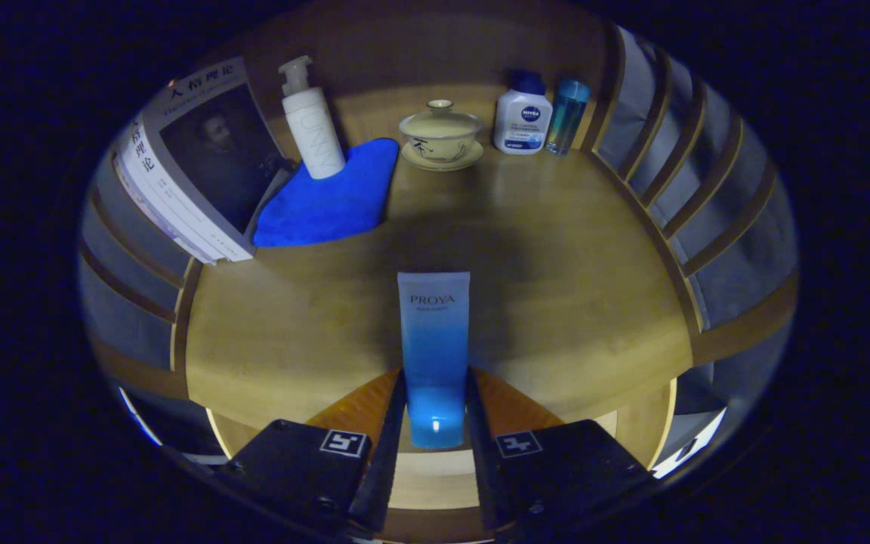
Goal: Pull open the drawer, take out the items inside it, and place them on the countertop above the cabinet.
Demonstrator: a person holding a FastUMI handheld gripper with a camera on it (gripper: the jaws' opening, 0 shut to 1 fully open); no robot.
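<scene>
A blue-and-white tube (433, 344) sticks forward from between my fingers, its blue cap end nearest me. My gripper (435, 393) is shut on the tube, both fingers pressing its lower sides. The tube hangs over the front part of the wooden countertop (571, 287); whether it touches the wood I cannot tell. Below the fingers a lighter wooden edge (435, 476) of the cabinet front shows.
At the back of the countertop stand a white pump bottle (313, 125) on a blue cloth (329, 200), a lidded tea bowl on a saucer (441, 136), a white bottle with a blue cap (523, 115) and a teal bottle (567, 115). A book (193, 162) leans at the left. Slatted rails (695, 189) flank both sides.
</scene>
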